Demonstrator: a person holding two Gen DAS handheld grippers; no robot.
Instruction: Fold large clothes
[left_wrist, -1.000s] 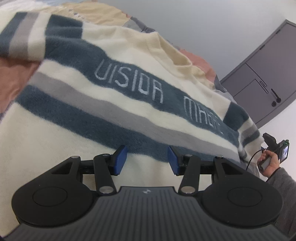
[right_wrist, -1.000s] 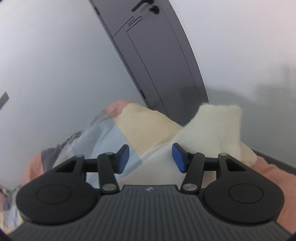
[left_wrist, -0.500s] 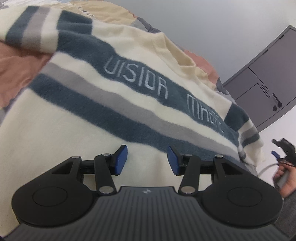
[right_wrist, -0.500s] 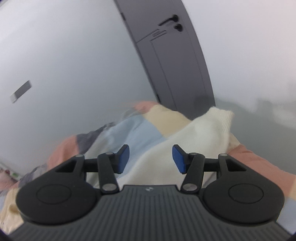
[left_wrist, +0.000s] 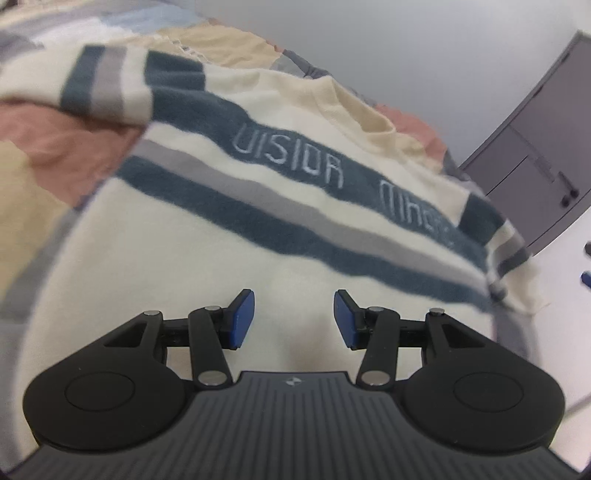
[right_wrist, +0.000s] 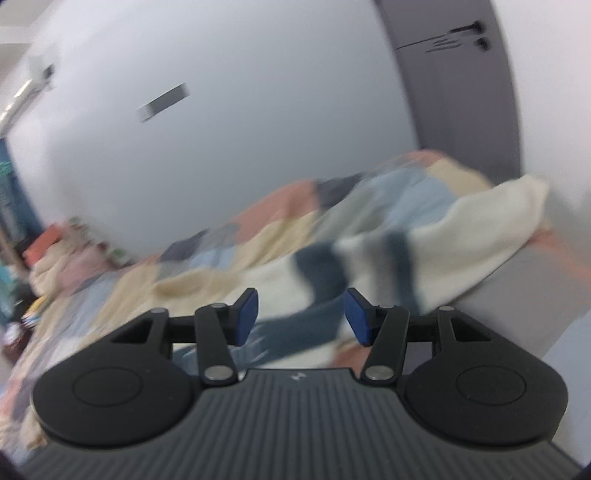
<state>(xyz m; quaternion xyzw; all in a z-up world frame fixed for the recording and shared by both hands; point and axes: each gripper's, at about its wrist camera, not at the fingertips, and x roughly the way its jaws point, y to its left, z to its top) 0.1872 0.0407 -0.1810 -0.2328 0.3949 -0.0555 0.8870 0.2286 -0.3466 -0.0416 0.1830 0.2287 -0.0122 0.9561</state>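
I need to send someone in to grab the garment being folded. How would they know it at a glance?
Look on the bed with the patchwork quilt of pink, tan and blue blocks. Spread flat on top lies a fuzzy cream sweater. Unlike the quilt, it has dark teal and grey stripes across the chest and pale lettering stitched on the upper teal band.

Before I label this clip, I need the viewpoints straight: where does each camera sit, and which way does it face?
Left wrist: on the left gripper, angled down over the striped sweater spread on the patchwork quilt; own open jaws show, nothing between them.
Right wrist: on the right gripper, looking low across the bed toward the wall; own open jaws show, empty, picture blurred.
Shared: sweater, quilt, grey door.
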